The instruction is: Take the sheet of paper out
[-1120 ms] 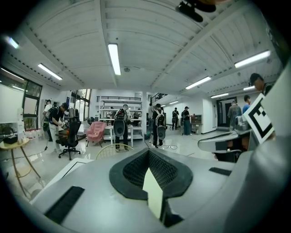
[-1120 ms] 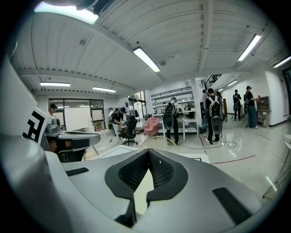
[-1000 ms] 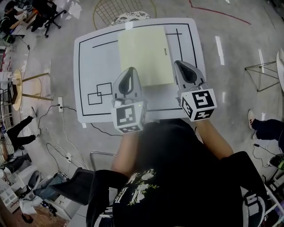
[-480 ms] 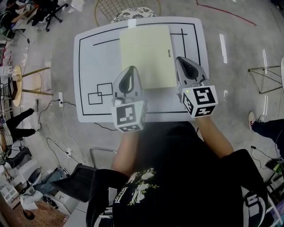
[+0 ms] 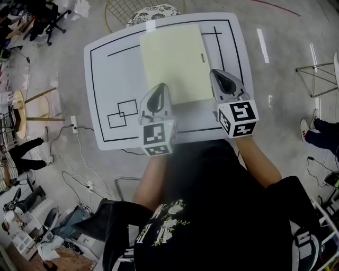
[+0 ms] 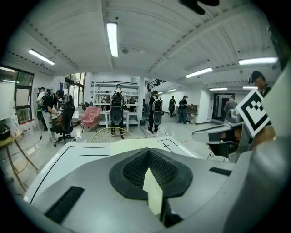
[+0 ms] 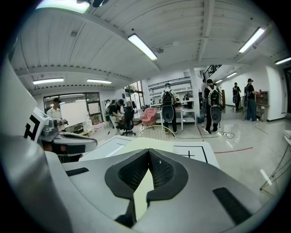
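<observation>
A pale yellow folder or sheet of paper (image 5: 172, 61) lies flat on the white table (image 5: 114, 69), in its far middle part. My left gripper (image 5: 157, 87) hovers over the sheet's near left corner with its jaws together and nothing between them. My right gripper (image 5: 216, 73) hangs at the sheet's near right edge, shut and empty too. In the left gripper view the closed tips (image 6: 148, 151) point at the yellow sheet (image 6: 136, 144). The right gripper view shows the same, with its tips (image 7: 148, 151) meeting before the sheet (image 7: 152, 143).
Black lines and two overlapping rectangles (image 5: 122, 111) are drawn on the table. A gold wire chair (image 5: 143, 10) stands beyond the far edge. Cables (image 5: 74, 127) lie on the floor at left. Several people stand farther off in the room.
Both grippers have sunk a little toward the table and tilted down, staying shut. The sheet has not moved.
</observation>
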A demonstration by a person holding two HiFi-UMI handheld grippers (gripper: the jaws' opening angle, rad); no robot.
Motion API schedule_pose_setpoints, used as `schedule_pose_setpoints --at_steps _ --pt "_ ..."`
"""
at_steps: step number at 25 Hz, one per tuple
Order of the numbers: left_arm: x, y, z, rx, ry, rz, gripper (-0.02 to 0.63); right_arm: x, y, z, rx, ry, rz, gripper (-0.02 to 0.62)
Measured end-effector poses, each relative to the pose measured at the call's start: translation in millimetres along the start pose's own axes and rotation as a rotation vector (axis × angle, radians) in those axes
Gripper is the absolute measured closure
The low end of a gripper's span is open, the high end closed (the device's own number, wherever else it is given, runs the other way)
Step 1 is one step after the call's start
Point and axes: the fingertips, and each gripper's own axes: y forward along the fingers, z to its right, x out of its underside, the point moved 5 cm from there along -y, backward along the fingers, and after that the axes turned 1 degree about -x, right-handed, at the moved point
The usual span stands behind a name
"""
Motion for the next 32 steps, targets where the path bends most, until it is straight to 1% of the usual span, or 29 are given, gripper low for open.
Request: schedule_pose_setpoints --at_steps 3,8,11,15,17,19,20,26,32 --pt "14 1 1 0.022 0.008 -0.037 0.606 12 0 -4 -0.003 0.022 -0.038 0.595" --pt "40 1 1 0.046 -0.004 -0.100 0.606 30 -2 -15 -0.009 0.043 -0.077 0.594" --pt "50 2 -1 0.054 -0.011 -0.135 0.606 41 -4 -16 -0.002 0.071 -0.097 0.594" --pt "64 3 -3 0.051 -0.016 -0.172 0.606 58 -4 -19 -0.027 0.103 -0.151 0.592" --pt "69 5 -4 0.052 -0.013 -0.190 0.606 69 -5 -17 -0.026 0.110 -0.188 0.569" --pt "74 5 -6 0.051 -0.009 -0.204 0.606 80 -5 -15 -0.023 0.134 -0.232 0.477" --pt "76 5 -7 0.050 -0.008 -0.209 0.606 85 -5 -14 -0.022 0.150 -0.250 0.462" --pt "93 4 -13 0.031 -0.008 -0.243 0.606 103 -4 -9 -0.010 0.203 -0.300 0.454" --pt "103 7 -14 0.026 -0.004 -0.260 0.606 115 -2 -8 -0.001 0.247 -0.324 0.454"
